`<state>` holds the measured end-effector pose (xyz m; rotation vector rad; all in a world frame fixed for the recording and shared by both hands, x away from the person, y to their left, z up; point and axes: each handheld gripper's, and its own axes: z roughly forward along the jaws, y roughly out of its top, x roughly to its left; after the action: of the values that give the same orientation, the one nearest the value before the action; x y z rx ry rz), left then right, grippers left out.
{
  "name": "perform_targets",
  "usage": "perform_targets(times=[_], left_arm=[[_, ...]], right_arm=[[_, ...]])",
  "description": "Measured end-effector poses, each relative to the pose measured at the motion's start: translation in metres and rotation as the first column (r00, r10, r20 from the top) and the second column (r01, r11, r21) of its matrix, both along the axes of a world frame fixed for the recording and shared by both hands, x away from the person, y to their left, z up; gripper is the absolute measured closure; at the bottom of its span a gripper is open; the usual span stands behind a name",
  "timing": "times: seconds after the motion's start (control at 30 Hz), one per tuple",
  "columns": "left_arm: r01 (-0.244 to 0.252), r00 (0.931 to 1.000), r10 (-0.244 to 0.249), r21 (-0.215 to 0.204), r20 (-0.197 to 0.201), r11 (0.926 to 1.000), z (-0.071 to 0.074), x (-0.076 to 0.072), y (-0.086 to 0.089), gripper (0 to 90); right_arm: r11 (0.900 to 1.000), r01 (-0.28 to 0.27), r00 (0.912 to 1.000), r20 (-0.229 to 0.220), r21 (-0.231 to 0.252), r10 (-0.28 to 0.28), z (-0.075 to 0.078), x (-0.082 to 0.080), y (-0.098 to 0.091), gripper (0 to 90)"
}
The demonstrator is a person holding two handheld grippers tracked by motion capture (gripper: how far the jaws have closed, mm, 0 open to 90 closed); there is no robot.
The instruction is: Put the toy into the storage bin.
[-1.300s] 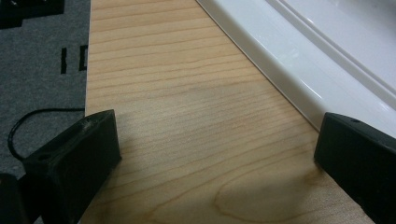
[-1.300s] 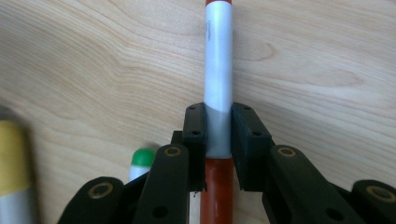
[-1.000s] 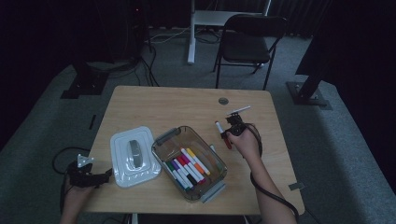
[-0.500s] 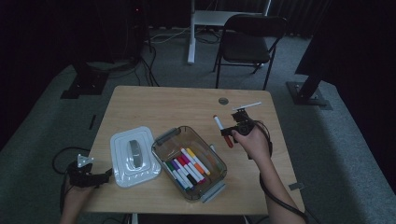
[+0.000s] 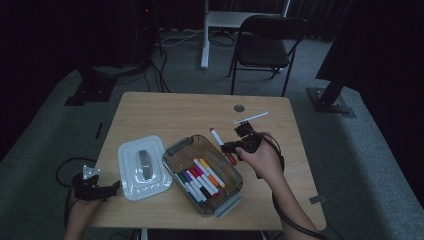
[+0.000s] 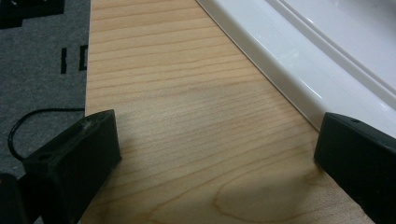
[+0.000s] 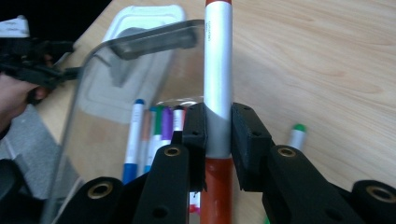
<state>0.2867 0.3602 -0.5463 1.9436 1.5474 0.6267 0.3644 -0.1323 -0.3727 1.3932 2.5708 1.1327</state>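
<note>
Dark carpet surrounds our wooden table (image 5: pixel 165 107) at the centre of the high view. Right of centre, our right gripper (image 5: pixel 235 145) clamps a red marker (image 5: pixel 223 145) by its silver barrel (image 7: pixel 217 88), just above the upper right rim of a clear container (image 5: pixel 226 170) holding coloured markers (image 5: pixel 200 179). At lower left, our left gripper (image 5: pixel 117 185), jaws wide apart and holding nothing, rests at the table edge beside a white lid (image 5: pixel 142 167).
</note>
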Motion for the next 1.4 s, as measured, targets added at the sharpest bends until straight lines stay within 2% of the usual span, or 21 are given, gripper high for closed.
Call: perform_targets(times=[0.23,0.4,0.47,0.5,0.63,0.73,0.93,1.2,1.23,1.4], left_arm=[[0.001,1.0,-0.001,0.0,-0.001,1.0,0.0,0.0,0.0,0.7],[0.001,1.0,-0.001,0.0,-0.001,1.0,0.0,0.0,0.0,0.7],[0.0,1.0,0.0,0.0,-0.001,1.0,0.0,0.0,0.0,0.7],[0.0,1.0,0.0,0.0,-0.001,1.0,0.0,0.0,0.0,0.7],[0.0,1.0,0.0,0.0,0.0,1.0,0.0,0.0,0.0,0.7],[0.0,1.0,0.0,0.0,0.0,1.0,0.0,0.0,0.0,0.7],[0.0,1.0,0.0,0.0,0.0,1.0,0.0,0.0,0.0,0.7],[0.0,1.0,0.0,0.0,0.0,1.0,0.0,0.0,0.0,0.7],[0.0,1.0,0.0,0.0,0.0,1.0,0.0,0.0,0.0,0.7],[0.0,1.0,0.0,0.0,0.0,1.0,0.0,0.0,0.0,0.7]], right_arm=[[0.9978,-0.063,0.998,-0.007,0.023,0.063,-0.002,-0.011,0.022,76.4],[0.9929,-0.118,0.992,-0.043,0.018,0.119,-0.01,-0.017,0.041,76.4],[0.9906,-0.137,0.9891,-0.056,-0.008,0.136,-0.014,-0.017,0.05,76.4],[0.9902,-0.139,0.9887,-0.055,0.005,0.14,-0.016,-0.018,0.052,76.4],[0.9849,-0.172,0.9823,-0.079,-0.02,0.17,-0.025,-0.019,0.066,76.4],[0.9843,-0.174,0.9815,-0.087,-0.032,0.17,-0.031,-0.019,0.072,76.4],[0.977,-0.209,0.972,-0.12,-0.045,0.202,-0.042,-0.022,0.086,76.4],[0.9602,-0.264,0.9546,-0.168,-0.092,0.246,-0.058,-0.028,0.105,76.4],[0.9602,-0.264,0.9546,-0.168,-0.092,0.246,-0.058,-0.028,0.105,76.4],[0.9494,-0.297,0.9389,-0.211,-0.1,0.272,-0.065,-0.031,0.114,76.3]])
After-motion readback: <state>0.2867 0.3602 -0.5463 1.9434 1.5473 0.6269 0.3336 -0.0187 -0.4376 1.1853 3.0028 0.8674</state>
